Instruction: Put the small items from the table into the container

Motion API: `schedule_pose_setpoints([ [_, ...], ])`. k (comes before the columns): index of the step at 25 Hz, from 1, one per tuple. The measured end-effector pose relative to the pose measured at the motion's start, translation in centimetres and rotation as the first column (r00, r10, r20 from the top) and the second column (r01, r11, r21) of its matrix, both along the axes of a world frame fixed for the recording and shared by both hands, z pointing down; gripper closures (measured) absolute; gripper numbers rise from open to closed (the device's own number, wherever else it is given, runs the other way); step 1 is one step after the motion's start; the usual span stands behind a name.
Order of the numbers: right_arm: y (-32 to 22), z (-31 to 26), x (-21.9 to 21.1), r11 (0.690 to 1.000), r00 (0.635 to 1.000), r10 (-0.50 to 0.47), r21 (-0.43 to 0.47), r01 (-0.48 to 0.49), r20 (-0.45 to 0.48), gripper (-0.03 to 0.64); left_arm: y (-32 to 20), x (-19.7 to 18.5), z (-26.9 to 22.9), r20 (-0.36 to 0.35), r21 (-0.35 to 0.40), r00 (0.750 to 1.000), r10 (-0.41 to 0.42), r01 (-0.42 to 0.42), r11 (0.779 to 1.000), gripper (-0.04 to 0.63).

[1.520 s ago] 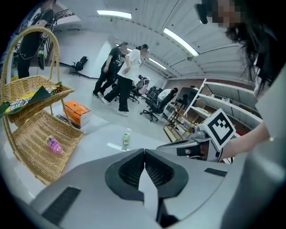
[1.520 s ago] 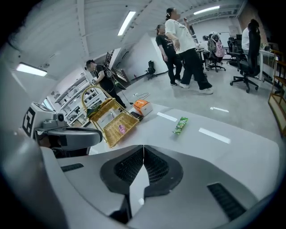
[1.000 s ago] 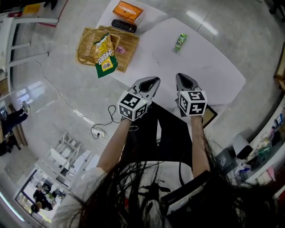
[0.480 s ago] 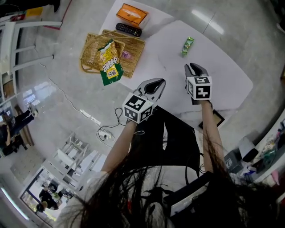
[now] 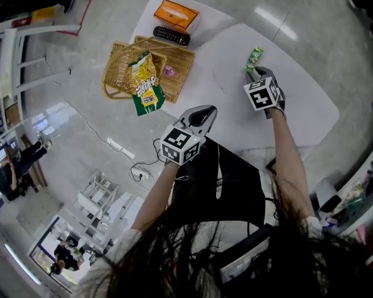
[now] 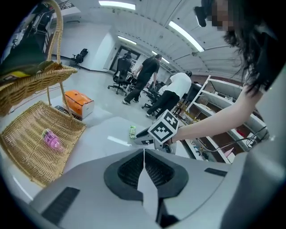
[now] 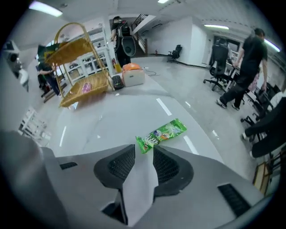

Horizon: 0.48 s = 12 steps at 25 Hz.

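Note:
A green snack packet [image 5: 253, 58] lies on the white table [image 5: 233, 110] toward its far right. My right gripper [image 5: 252, 72] points down at it, and its jaws are opening. In the right gripper view the packet's [image 7: 161, 133] near end sits between the tips of the right gripper [image 7: 144, 150], the pads apart from it. My left gripper [image 5: 201, 113] hovers over the table's near edge, shut and empty [image 6: 144, 152]. The wicker basket [image 5: 176, 78] holds a yellow-green chip bag [image 5: 145, 81] and a small pink item [image 5: 169, 71].
An orange box [image 5: 176, 14] and a black remote [image 5: 172, 35] lie at the table's far end behind the basket. A cable and power strip [image 5: 119, 148] run over the floor left of the table. People and office chairs are far off in the gripper views.
My right gripper has moved away across the table and down to the green packet, rolling as it went, and its jaws have parted. The left gripper has sunk slightly.

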State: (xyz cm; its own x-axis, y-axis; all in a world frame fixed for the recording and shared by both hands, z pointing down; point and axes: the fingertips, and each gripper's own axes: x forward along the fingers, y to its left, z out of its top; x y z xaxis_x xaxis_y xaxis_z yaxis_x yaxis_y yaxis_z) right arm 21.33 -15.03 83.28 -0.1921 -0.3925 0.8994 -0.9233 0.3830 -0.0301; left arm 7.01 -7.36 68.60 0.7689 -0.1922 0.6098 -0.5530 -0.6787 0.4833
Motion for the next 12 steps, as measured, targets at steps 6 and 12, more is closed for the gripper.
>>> schedule_pose_setpoints([
  [6, -0.4, 0.7, -0.2, 0.998, 0.994, -0.041, 0.048, 0.046, -0.106, 0.485, 0.5, -1.5, 0.7, 0.013, -0.013, 1.0, -0.019, 0.019, 1.0, 0.589],
  [12, -2.1, 0.5, -0.1, 0.993, 0.979, -0.078, 0.068, 0.092, -0.186, 0.486, 0.4, -2.5, 0.9, 0.017, -0.008, 0.999, -0.044, 0.044, 0.999, 0.589],
])
